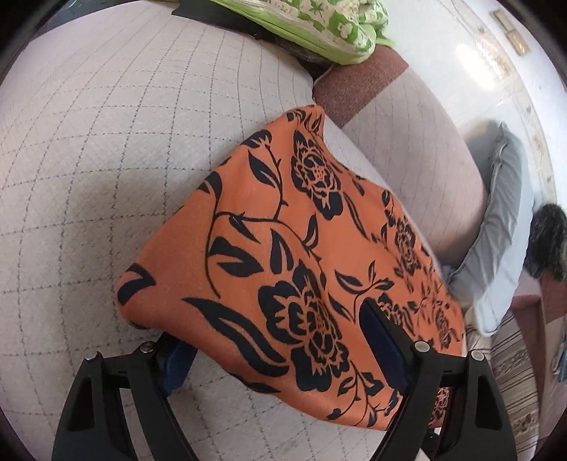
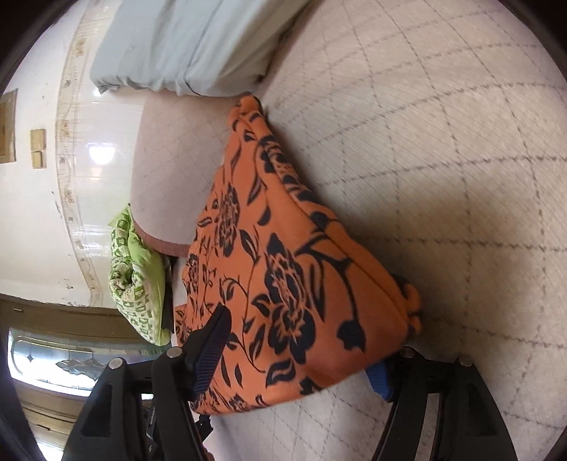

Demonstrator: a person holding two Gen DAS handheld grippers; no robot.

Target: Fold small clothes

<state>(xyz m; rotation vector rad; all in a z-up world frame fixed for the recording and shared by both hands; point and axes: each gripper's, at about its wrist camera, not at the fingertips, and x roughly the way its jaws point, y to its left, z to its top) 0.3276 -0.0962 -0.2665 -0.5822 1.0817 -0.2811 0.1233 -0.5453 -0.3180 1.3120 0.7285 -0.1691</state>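
No words, labels, brands, numbers or signs can be read in either view.

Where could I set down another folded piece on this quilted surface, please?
The quilted cover lies bare left of the orange floral garment in the left wrist view. It is crowded beyond it: green patterned cloth and grey pillow.
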